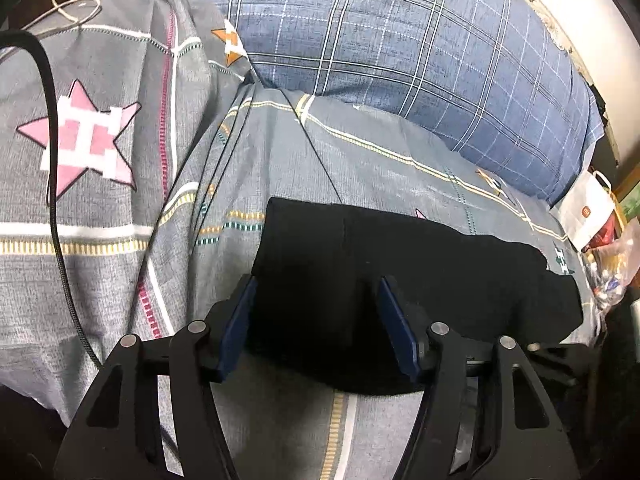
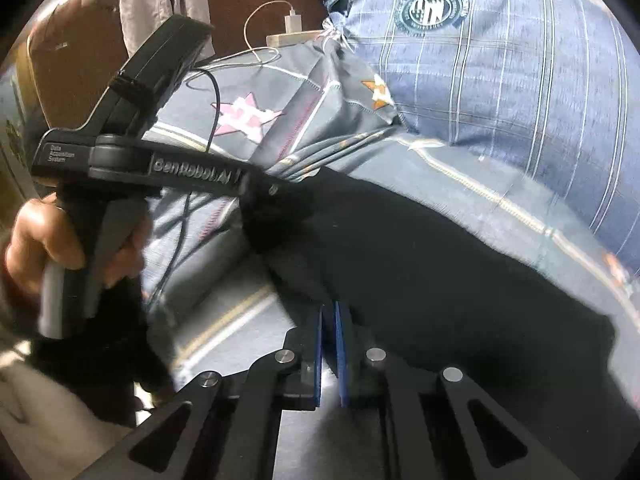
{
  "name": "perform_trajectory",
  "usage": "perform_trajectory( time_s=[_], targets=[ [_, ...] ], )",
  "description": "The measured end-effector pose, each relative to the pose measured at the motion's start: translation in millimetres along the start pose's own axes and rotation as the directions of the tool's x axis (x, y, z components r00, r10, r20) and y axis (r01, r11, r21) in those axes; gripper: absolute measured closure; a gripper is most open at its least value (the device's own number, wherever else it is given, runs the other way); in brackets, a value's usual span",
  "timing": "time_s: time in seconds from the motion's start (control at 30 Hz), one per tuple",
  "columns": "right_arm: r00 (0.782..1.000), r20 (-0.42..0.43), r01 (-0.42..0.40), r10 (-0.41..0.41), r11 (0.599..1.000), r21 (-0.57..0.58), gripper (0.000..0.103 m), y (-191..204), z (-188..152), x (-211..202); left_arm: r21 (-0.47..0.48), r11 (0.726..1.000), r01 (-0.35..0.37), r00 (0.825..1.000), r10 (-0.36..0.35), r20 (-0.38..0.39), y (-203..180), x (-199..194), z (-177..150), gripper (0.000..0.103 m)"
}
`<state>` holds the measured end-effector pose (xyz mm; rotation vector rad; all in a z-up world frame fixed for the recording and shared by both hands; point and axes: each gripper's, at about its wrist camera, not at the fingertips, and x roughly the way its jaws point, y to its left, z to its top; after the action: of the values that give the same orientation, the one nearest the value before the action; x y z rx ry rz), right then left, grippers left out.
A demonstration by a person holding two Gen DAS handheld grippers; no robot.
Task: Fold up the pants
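blue-padded fingers of our left gripper [image 1: 316,300] sit nearest the lens, spread wide and hovering over the near end of the black pants [image 1: 400,280], pinching nothing. in the right wrist view, our right gripper [image 2: 330,320] has its pads pressed together at about 6 o'clock, at the near edge of the dark cloth; whether a fold of fabric sits between them we cannot tell for sure, though it looks likely. the pants lie as a compact dark band on the grey star-print bedsheet [image 1: 120,200], running from centre toward 4 o'clock, with a blue plaid pillow [image 1: 420,48] beyond at 1 o'clock.

we judge the folding well along, with a final fold or tidy in hand. next, our left gripper would need to close on its edge so both ends lift together.

readable writing: "data acquisition system" on the left gripper's body [image 2: 132,160] at 9 o'clock, plus raised lettering we cannot read surely. the pillow's round emblem [image 2: 430,8] is illegible.
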<state>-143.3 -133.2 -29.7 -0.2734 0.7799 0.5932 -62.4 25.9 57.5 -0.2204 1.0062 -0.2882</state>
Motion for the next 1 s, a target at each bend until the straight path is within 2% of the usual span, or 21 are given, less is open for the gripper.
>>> perform_trajectory(
  time_s=[0.07, 0.13, 0.17, 0.2, 0.33, 0.43, 0.47, 0.53, 0.6, 0.67, 0.73, 0.8, 0.87, 1.0],
  targets=[
    [1.000, -0.001, 0.018, -0.018, 0.999, 0.029, 0.097, -4, -5, 11, 0.011, 1.000, -0.020, 1.000, 0.020, -0.005, -5, 2, 1, 0.041],
    [0.999, 0.034, -0.024, 0.021, 0.995, 0.100, 0.091, -13, -8, 2, 0.029, 0.999, -0.022, 1.000, 0.022, 0.017, -10, -3, 1, 0.041],
    [0.999, 0.050, -0.023, 0.018, 0.993, 0.118, 0.074, -18, -8, -8, 0.044, 0.999, -0.033, 0.999, 0.031, 0.045, -14, -10, 2, 0.041],
    [0.997, 0.073, -0.011, 0.002, 0.992, 0.126, 0.063, -24, -10, -19, 0.052, 0.998, -0.038, 0.998, 0.035, 0.060, -17, -13, 3, 0.041],
    [0.984, 0.138, 0.075, -0.108, 0.972, 0.224, 0.063, -60, -21, -64, 0.107, 0.994, -0.012, 0.997, 0.004, 0.071, -35, -18, 5, 0.041],
    [0.963, 0.132, 0.175, -0.236, 0.915, 0.363, 0.063, -106, -29, -88, 0.141, 0.990, 0.012, 0.998, -0.020, 0.054, -50, -13, 1, 0.041],
    [0.961, 0.112, 0.190, -0.251, 0.902, 0.387, 0.063, -117, -30, -88, 0.147, 0.989, 0.025, 0.999, -0.032, 0.042, -54, -11, -1, 0.041],
    [0.964, 0.097, 0.193, -0.247, 0.905, 0.380, 0.065, -127, -30, -85, 0.158, 0.986, 0.050, 0.998, -0.054, 0.022, -62, -6, -8, 0.041],
    [0.961, 0.071, 0.225, -0.266, 0.907, 0.355, 0.070, -132, -24, -74, 0.175, 0.983, 0.050, 0.999, -0.052, 0.006, -68, -1, -17, 0.041],
    [0.953, 0.013, 0.279, -0.301, 0.896, 0.345, 0.071, -142, -17, -56, 0.203, 0.979, 0.026, 1.000, -0.023, -0.017, -72, 9, -23, 0.041],
    [0.942, -0.008, 0.318, -0.336, 0.884, 0.343, 0.071, -154, -16, -43, 0.205, 0.979, 0.000, 1.000, 0.006, -0.030, -70, 22, -28, 0.041],
    [0.949, -0.010, 0.294, -0.315, 0.872, 0.390, 0.071, -168, -14, -37, 0.213, 0.977, -0.012, 0.999, 0.022, -0.046, -70, 34, -30, 0.041],
    [0.956, -0.005, 0.269, -0.294, 0.869, 0.415, 0.071, -172, -12, -45, 0.236, 0.971, -0.028, 0.999, 0.038, -0.035, -74, 32, -29, 0.041],
    [0.950, 0.026, 0.275, -0.311, 0.871, 0.408, 0.071, -161, -21, -79, 0.228, 0.974, -0.009, 1.000, 0.014, -0.019, -77, 23, -22, 0.041]
  ],
)
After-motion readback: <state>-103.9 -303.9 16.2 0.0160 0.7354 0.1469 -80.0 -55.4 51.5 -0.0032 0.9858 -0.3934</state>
